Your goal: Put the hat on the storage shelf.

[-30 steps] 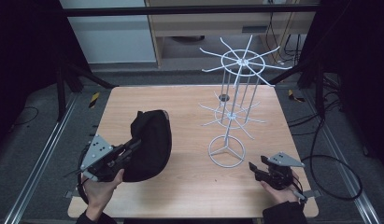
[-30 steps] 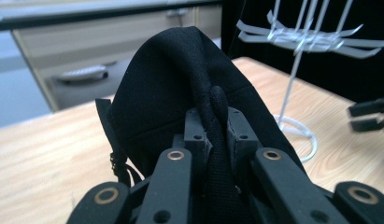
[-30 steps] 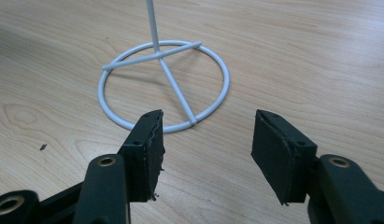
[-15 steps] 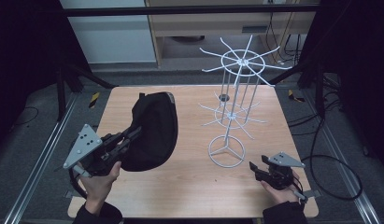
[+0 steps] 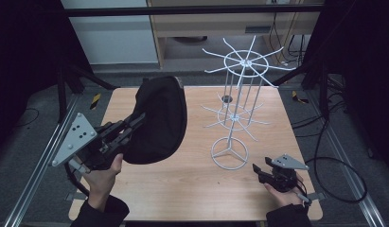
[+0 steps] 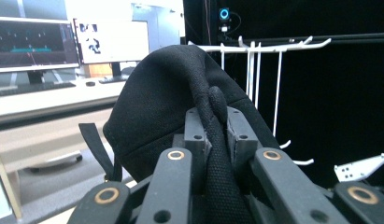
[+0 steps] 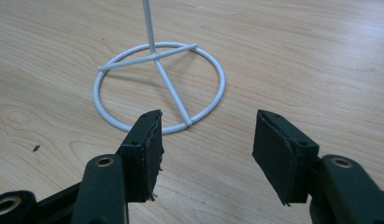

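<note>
Black cap hangs in the air over the left half of the table, clear of the wood, pinched by the left gripper. Left gripper view: jaws pressed together on a thick fabric edge of the cap, the rest of the cloth bulging up in front. White wire rack stands right of centre, two tiers of hook arms, round base on the table. Cap is beside the rack, not touching it.

Right gripper rests low near the table's front right corner, jaws spread, nothing between them; in its own view the rack's base ring lies just ahead of the pads.

Step, as I read it: cap picked up, being carried toward the rack for hanging. Not hung yet.

Next move calls for bringing the cap across to a free hook arm, likely on the top tier, and slipping the cloth over the tip before letting go. The rack looks light, so the right gripper may need to steady its base or post.
</note>
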Demonstrator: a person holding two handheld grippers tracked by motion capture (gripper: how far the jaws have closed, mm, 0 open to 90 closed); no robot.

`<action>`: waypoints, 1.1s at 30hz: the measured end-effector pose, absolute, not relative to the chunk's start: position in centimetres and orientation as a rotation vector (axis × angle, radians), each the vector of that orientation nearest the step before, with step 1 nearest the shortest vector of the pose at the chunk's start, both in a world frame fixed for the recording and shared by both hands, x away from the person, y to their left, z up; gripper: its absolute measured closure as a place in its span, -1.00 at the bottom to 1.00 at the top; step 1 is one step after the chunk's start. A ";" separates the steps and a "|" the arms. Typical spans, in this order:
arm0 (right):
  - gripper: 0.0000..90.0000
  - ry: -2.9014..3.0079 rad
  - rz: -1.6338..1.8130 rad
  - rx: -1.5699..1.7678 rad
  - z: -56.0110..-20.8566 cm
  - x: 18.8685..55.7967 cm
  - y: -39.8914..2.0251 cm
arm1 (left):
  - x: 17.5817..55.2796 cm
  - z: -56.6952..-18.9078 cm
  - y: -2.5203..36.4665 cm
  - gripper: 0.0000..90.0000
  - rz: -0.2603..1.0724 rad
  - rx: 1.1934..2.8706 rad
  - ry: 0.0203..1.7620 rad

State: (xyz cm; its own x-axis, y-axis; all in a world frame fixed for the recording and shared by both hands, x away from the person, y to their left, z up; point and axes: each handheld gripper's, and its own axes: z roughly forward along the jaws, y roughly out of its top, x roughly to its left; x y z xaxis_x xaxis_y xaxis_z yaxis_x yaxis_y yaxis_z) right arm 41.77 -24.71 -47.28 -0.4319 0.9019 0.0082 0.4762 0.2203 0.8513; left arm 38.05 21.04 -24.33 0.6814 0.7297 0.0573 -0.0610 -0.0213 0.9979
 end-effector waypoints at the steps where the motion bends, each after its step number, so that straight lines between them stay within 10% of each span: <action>1: -0.05 2.001 1.125 1.267 -47.3 41.8 -24.7 | 38.0 -24.3 21.0 0.80 0.691 1.469 0.587; 33: -0.06 2.003 1.128 1.266 -47.3 41.8 -24.7 | 38.4 -18.7 18.0 0.80 0.659 1.376 0.485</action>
State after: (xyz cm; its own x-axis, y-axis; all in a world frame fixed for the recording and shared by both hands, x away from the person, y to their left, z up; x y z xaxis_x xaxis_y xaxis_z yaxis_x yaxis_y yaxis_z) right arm 41.82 -24.70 -47.34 -0.4339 0.9009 0.0102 0.4755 0.2194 0.8519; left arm 38.43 17.97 -18.74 0.7307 0.6799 0.0618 -0.1434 0.0643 0.9876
